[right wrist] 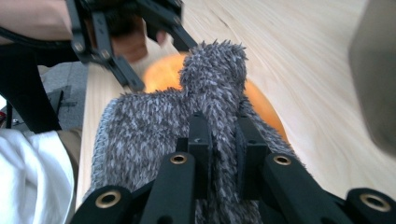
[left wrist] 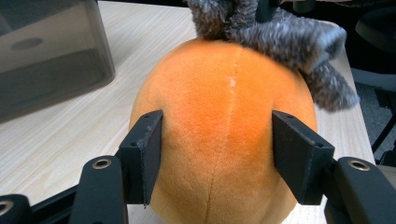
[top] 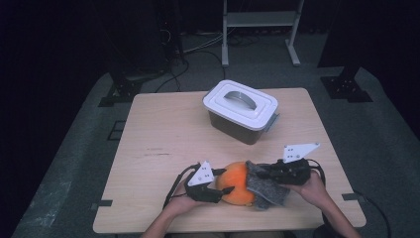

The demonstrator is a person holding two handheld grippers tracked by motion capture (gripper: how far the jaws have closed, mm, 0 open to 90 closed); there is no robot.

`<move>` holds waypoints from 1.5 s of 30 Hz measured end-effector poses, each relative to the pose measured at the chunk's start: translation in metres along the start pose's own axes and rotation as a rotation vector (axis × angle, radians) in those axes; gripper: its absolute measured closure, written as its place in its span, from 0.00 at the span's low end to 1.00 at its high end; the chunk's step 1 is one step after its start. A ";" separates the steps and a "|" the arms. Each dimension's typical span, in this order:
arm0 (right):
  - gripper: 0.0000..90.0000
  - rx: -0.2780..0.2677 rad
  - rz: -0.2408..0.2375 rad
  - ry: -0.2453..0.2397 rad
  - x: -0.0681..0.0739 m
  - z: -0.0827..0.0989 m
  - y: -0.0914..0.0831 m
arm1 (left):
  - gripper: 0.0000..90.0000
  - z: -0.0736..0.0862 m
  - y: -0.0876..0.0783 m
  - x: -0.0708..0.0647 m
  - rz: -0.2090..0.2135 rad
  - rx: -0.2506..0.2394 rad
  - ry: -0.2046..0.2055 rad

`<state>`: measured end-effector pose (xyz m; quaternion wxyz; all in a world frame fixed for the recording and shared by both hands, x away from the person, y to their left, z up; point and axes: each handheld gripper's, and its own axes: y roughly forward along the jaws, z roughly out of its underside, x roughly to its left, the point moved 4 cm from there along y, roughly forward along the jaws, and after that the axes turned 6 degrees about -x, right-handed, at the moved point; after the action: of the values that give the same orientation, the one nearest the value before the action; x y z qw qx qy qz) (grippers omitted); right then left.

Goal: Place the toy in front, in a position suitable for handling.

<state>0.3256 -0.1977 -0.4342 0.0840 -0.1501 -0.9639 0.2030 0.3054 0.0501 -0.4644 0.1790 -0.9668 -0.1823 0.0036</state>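
Orange plush (left wrist: 224,126) sits squeezed between the left gripper's (left wrist: 217,158) jaws.

The left half of my table (top: 158,144) is bare wood. A lidded box (top: 241,111) blocks the top middle; the orange plush (top: 236,184) blocks the bottom middle.

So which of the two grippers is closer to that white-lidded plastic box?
Right. The right gripper, pinching the grey fuzzy cloth, sits almost directly below the white-lidded plastic box; the left gripper is farther left.
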 end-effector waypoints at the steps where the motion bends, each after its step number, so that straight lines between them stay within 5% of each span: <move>1: 0.88 0.007 0.010 0.010 -0.002 0.004 -0.004 | 0.41 0.000 0.000 0.000 0.000 0.000 -0.001; 6: 0.88 0.010 0.051 0.047 -0.010 0.016 -0.020 | 0.41 0.001 0.001 0.001 0.003 -0.007 -0.018; 11: 0.88 -0.062 0.010 0.037 -0.005 -0.002 -0.017 | 0.41 0.000 0.002 0.000 0.009 -0.009 -0.008; 17: 0.88 -0.006 -0.015 0.032 -0.005 0.001 -0.001 | 0.41 0.003 -0.002 0.001 0.010 -0.003 -0.012; 24: 0.88 -0.012 0.013 0.072 -0.008 0.013 -0.016 | 0.40 0.002 -0.002 0.001 0.014 -0.006 -0.015; 30: 0.88 -0.013 -0.015 0.047 -0.006 0.004 -0.002 | 0.22 -0.009 0.004 0.000 0.012 -0.019 -0.031; 35: 0.88 -0.017 -0.026 0.017 -0.003 -0.006 0.005 | 0.35 -0.005 0.005 0.000 -0.004 -0.002 -0.019; 45: 0.88 0.013 0.001 0.077 -0.007 0.018 -0.017 | 0.39 -0.007 0.006 -0.006 0.005 -0.010 0.012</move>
<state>0.3243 -0.2215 -0.4439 0.1222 -0.1579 -0.9585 0.2035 0.3021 0.0404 -0.4602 0.1750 -0.9681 -0.1791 -0.0027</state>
